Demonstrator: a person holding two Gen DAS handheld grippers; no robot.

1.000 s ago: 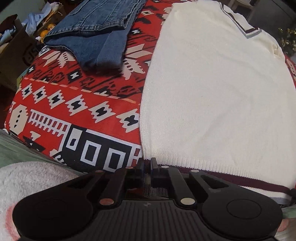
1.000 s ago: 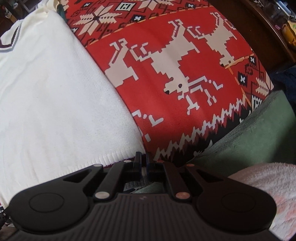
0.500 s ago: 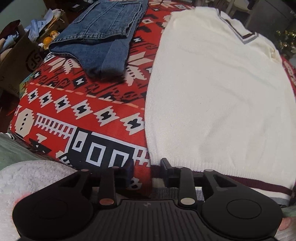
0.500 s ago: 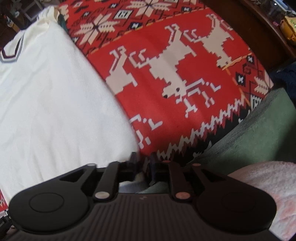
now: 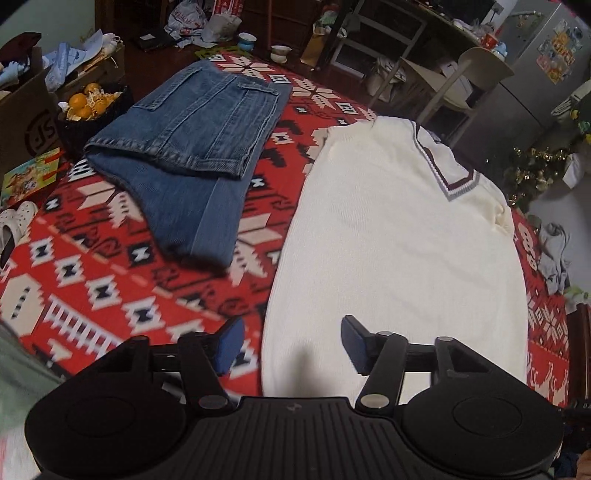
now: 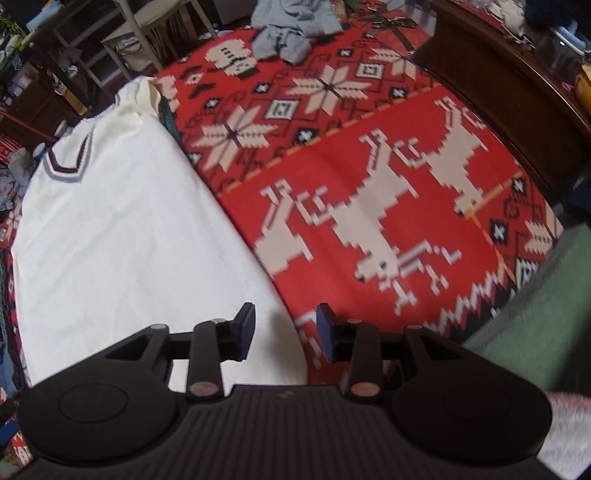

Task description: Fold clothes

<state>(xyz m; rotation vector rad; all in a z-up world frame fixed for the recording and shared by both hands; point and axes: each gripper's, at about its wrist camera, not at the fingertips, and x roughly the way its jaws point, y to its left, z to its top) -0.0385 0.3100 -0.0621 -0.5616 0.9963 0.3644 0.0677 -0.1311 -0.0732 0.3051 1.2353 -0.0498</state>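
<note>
A cream knit sweater [image 5: 399,251] with a maroon and grey V-neck lies flat on a red patterned blanket [image 5: 92,280]. It also shows in the right wrist view [image 6: 110,236]. My left gripper [image 5: 291,345] is open and empty, raised above the sweater's lower left edge. My right gripper [image 6: 286,330] is open and empty, raised above the sweater's lower right edge. The sweater's hem is hidden behind both gripper bodies. A folded blue denim garment [image 5: 192,147] lies to the left of the sweater.
A grey garment [image 6: 291,29] lies at the blanket's far end. A cardboard box [image 5: 22,114] and a crate of oranges [image 5: 86,101] stand at the left. A dark wooden headboard [image 6: 509,85] runs along the right. Chairs and clutter stand beyond the bed.
Both grippers were shut at the sweater's hem, then opened, let it go and lifted away. The view now takes in the whole sweater and the room.
</note>
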